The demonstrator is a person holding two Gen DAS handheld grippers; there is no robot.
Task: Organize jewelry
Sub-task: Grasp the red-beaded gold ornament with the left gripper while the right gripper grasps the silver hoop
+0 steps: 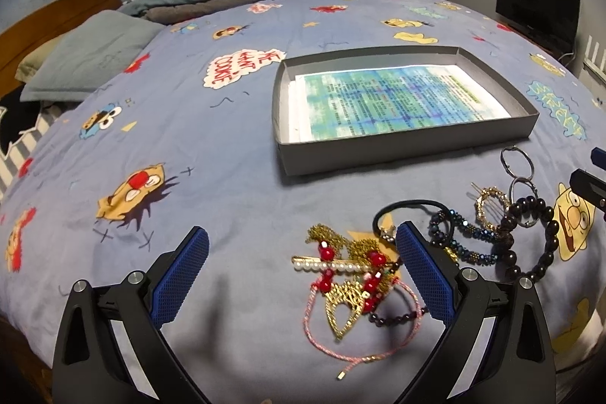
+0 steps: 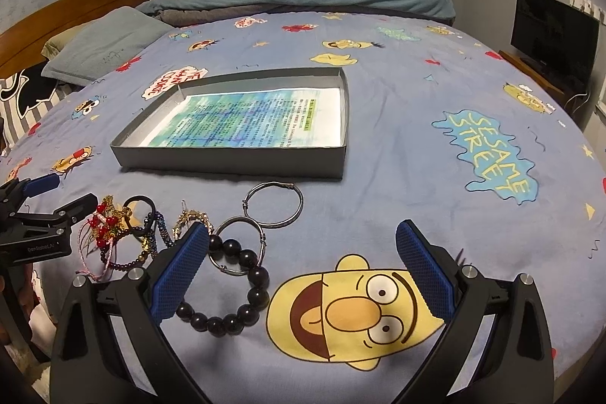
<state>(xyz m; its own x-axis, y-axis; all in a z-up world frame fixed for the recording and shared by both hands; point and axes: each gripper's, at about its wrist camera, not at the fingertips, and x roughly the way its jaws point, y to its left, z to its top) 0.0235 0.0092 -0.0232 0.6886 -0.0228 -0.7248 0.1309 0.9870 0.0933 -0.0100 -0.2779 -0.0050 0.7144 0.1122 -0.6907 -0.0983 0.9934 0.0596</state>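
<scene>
Jewelry all still out on the bed [image 2: 416,177], none yet in the grey box [image 1: 397,154]; inside the box only a printed sheet [image 1: 394,101]. Heaped nearest the left tool [image 1: 303,275]: gold chain with red beads [image 1: 352,275], pearl hairpin [image 1: 325,264], pink cord [image 1: 333,351]. Further right: black hair tie [image 1: 409,207], blue beaded bracelet [image 1: 462,245], gold hoop clip [image 1: 492,207], dark bead bracelet [image 2: 235,294], two silver bangles [image 2: 272,203]. Left tool spread wide, gripping nothing, poised over the red-and-gold tangle. Right tool [image 2: 303,275] likewise apart and empty, left finger [image 2: 178,275] just beside the dark beads. Judged: barely begun, every piece left to move, tangle likely needing separation first.
</scene>
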